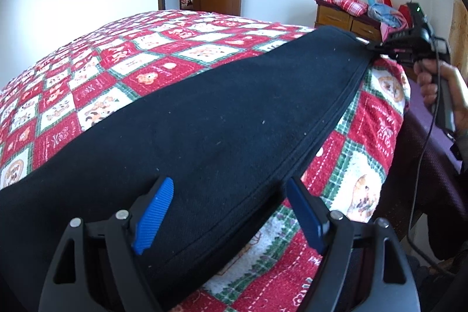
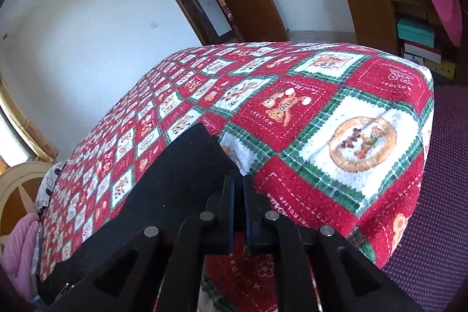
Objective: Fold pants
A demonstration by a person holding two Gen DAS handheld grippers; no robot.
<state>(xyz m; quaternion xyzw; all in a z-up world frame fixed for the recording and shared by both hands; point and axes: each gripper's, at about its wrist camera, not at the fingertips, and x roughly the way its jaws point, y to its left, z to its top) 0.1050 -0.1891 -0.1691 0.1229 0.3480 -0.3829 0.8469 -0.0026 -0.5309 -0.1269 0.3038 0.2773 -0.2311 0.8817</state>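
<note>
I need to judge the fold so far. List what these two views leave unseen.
- Left wrist view: the black pants run off the left edge; that end is cut off.
- Right wrist view: the right hand-held gripper is shut; its own fingers hide any fabric pinched.
- Left wrist view: the left hand-held gripper stands open; contact with the patchwork blanket is unclear.

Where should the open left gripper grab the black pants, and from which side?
Take the seamed near edge of the black pants, which already lies between the spread fingers of the left gripper. Come from the near bed edge, one finger above and one below: that edge is a thin, flat double layer over the quilt. The right gripper is shut on the far end.
</note>
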